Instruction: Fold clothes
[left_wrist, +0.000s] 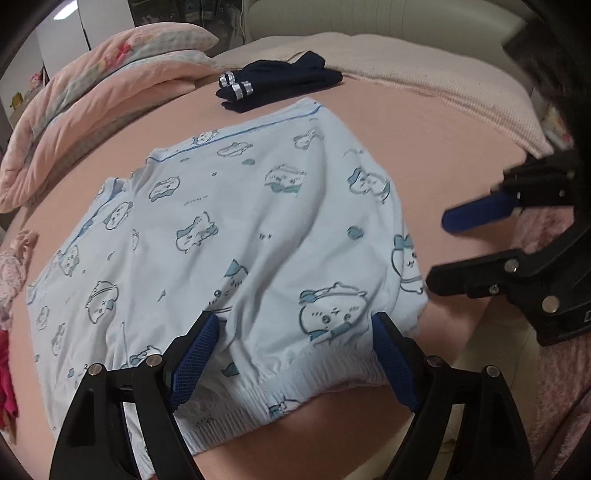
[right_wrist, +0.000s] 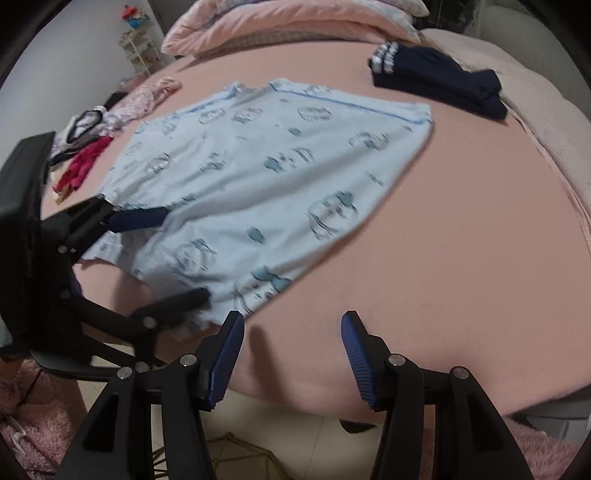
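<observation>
Light blue shorts (left_wrist: 229, 221) with a cartoon print lie spread flat on the pink bed sheet (left_wrist: 424, 140), elastic waistband nearest me. My left gripper (left_wrist: 295, 325) is open wide just above the waistband, one finger on each side of a fabric ridge, and its pads do not press the cloth. The right wrist view shows the left gripper (right_wrist: 184, 254) at the near edge of the shorts (right_wrist: 258, 162). My right gripper (right_wrist: 291, 321) is open and empty over bare sheet near the bed's edge, right of the shorts' corner. The left wrist view has the right gripper (left_wrist: 439, 251) at its right.
A folded navy garment (left_wrist: 280, 83) (right_wrist: 439, 81) lies beyond the shorts. A pink quilt (left_wrist: 92, 110) is bunched at the far side, a beige blanket (left_wrist: 443, 81) beside it. Loose clothes (right_wrist: 85, 147) pile up left of the shorts. Tiled floor (right_wrist: 295, 435) lies below the bed's edge.
</observation>
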